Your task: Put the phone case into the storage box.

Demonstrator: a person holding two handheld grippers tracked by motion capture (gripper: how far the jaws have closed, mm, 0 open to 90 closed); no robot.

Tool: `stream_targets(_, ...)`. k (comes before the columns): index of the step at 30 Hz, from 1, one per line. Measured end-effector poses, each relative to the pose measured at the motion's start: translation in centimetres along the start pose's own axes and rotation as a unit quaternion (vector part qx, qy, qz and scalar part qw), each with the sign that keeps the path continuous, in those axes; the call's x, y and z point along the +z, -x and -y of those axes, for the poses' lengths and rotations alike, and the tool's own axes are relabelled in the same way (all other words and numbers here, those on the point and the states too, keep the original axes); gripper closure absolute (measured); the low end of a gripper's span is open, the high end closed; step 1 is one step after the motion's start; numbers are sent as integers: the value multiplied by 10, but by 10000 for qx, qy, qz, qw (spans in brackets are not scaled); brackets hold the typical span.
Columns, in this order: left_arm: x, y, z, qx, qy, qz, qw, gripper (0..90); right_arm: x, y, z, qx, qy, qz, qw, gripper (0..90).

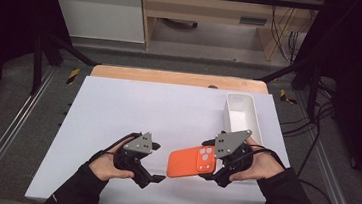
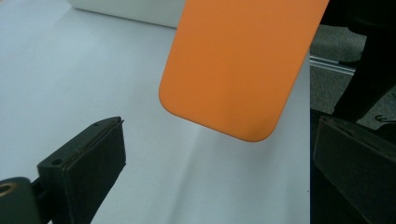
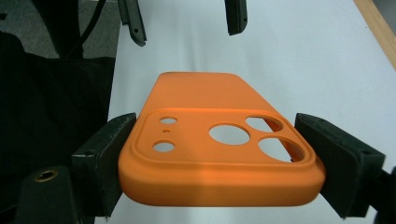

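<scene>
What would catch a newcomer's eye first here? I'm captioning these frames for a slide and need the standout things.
The bright orange phone case stands out, held above the white table by its camera-cutout end in the right gripper. The left gripper sits open just beside the case's free end. A white rectangular bin stands at the table's far right.

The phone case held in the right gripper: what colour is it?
Orange, plain, with no pattern; the phone case shows best in the right gripper view.
</scene>
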State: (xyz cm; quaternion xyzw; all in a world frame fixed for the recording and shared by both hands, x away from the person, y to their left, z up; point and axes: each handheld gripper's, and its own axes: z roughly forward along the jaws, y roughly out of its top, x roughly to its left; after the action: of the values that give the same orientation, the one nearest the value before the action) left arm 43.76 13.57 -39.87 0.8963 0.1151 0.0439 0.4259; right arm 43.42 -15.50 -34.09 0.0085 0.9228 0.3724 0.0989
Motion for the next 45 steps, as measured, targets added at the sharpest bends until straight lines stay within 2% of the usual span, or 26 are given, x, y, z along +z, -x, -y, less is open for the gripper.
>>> stream_targets(11, 6, 3, 0, 103, -173, 86, 9998, 16, 3, 2, -11, -59, -462, -160, 9988, 163)
stream_targets(27, 13, 4, 1, 183, -458, 170, 9986, 13, 9, 3, -29, -207, -884, -249, 9956, 163)
stream_targets(36, 22, 6, -1, 366, -809, 175, 9959, 11, 15, 3, -36, -232, -1049, -373, 9935, 162)
stream_targets(45, 27, 8, -9, 479, -980, 218, 9938, 10, 23, 3, -43, -270, -1207, -448, 9913, 162)
